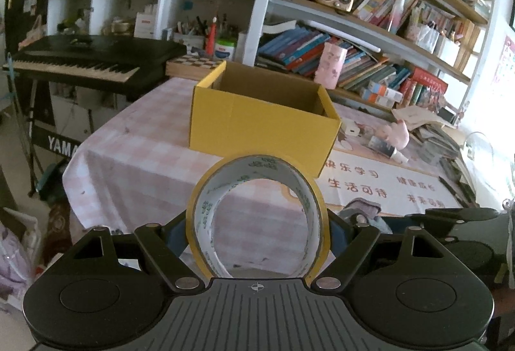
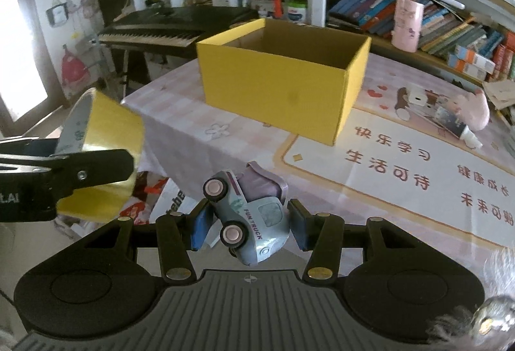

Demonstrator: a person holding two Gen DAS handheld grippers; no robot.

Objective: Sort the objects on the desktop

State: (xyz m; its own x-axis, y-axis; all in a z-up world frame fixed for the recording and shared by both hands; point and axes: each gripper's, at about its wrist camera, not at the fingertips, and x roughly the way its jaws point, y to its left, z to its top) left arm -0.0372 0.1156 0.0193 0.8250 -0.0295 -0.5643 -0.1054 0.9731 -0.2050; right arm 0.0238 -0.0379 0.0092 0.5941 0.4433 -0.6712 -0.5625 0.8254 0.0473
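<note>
My left gripper [image 1: 257, 235] is shut on a yellow roll of tape [image 1: 317, 209], which stands on edge between the blue pads with its hole facing the camera. That roll of tape [image 2: 106, 132] and the left gripper's finger [image 2: 80, 170] also show at the left of the right wrist view. My right gripper [image 2: 249, 227] is shut on a pale blue toy truck [image 2: 257, 219] that lies tipped on its side, wheels to the left. An open yellow cardboard box [image 1: 260, 122] stands on the table ahead of both grippers, box [image 2: 280, 83] interior dark.
The table [image 1: 135, 164] has a pink checked cloth and a printed mat [image 2: 402, 164]. A pink plush toy [image 2: 473, 112] and a small bottle [image 2: 457, 128] lie at the right. A keyboard [image 1: 90, 61] stands beyond the left edge; bookshelves [image 1: 370, 61] line the back.
</note>
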